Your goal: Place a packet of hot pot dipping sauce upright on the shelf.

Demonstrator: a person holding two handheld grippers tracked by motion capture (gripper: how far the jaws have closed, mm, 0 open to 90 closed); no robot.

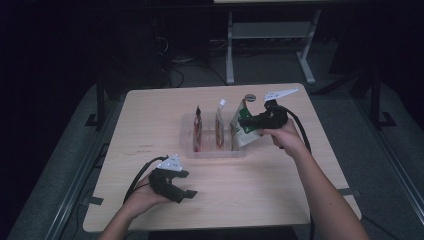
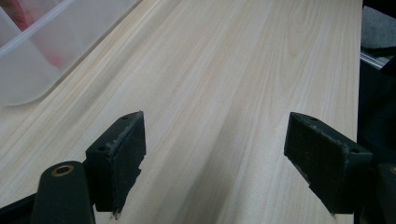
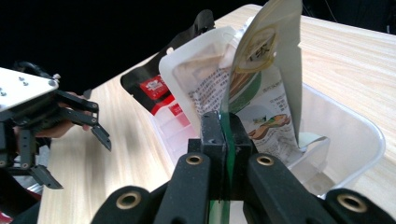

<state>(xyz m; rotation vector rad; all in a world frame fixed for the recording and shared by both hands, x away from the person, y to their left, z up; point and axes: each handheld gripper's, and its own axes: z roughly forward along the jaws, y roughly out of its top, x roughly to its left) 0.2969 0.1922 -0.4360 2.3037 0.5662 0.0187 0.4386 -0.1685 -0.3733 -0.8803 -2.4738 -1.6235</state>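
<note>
A clear plastic bin (image 1: 212, 154) with dividers stands mid-table. My right gripper (image 1: 245, 122) is shut on the edge of a green and white snack pouch (image 1: 239, 131), held upright over the bin's right compartment. In the right gripper view the jaws (image 3: 226, 126) pinch the pouch (image 3: 266, 70) edge-on, its lower end inside the bin (image 3: 355, 135). Two more pouches stand in the bin, a dark red one (image 1: 198, 127) and a pale one (image 1: 219, 127). My left gripper (image 1: 187, 184) stays open near the front left of the table, its jaws (image 2: 215, 158) wide apart with nothing between them.
The bin's rounded corner (image 2: 37, 70) lies up and to the left in the left gripper view. Bare wooden tabletop (image 1: 260, 190) stretches in front of the bin. A small round dark object (image 1: 250, 97) lies behind the bin. Table legs and cables stand in the dark beyond the far edge.
</note>
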